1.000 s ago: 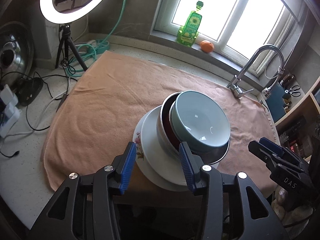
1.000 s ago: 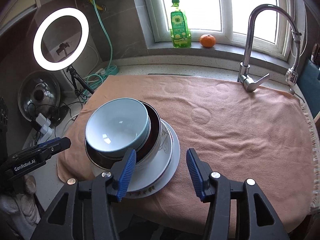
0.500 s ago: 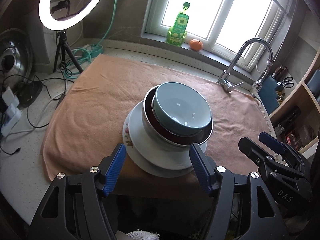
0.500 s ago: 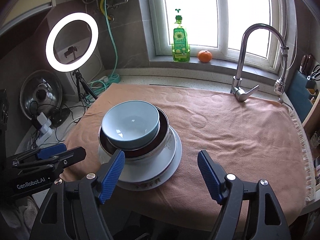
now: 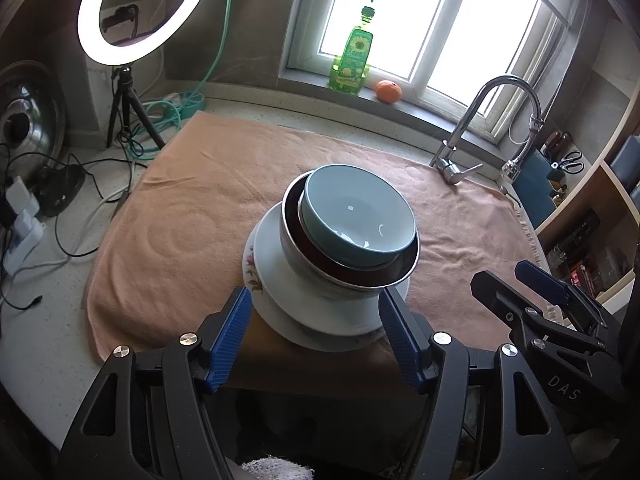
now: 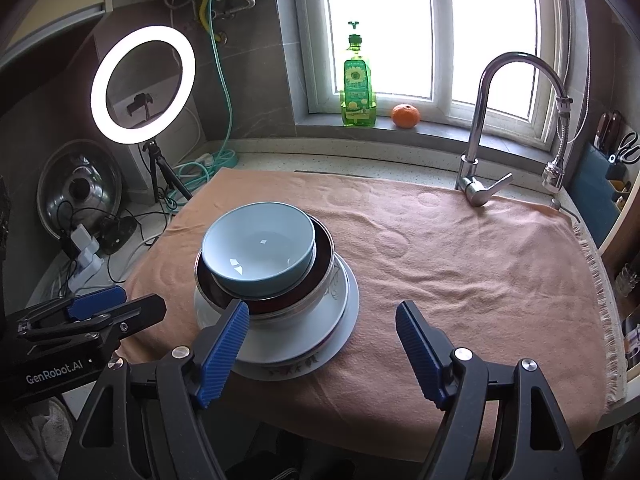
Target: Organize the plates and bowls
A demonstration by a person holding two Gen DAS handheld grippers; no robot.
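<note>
A stack stands on the orange towel (image 5: 192,216): a light blue bowl (image 5: 356,216) nested in a dark-lined steel bowl (image 5: 320,268), on white plates (image 5: 272,280), the lower one flower-patterned. The stack shows in the right wrist view too, with blue bowl (image 6: 260,248), steel bowl (image 6: 320,280) and plates (image 6: 316,340). My left gripper (image 5: 316,336) is open and empty, just in front of the stack. My right gripper (image 6: 324,348) is open and empty, in front of the stack and to its right.
A tap (image 6: 480,152) stands at the towel's back right. A green soap bottle (image 6: 358,88) and an orange (image 6: 405,116) sit on the windowsill. A ring light on a tripod (image 6: 142,84), a pot lid (image 6: 76,196), cables and chargers crowd the left.
Both grippers have pulled back and up from the stack and their jaws have opened wider. The stack has not moved.
</note>
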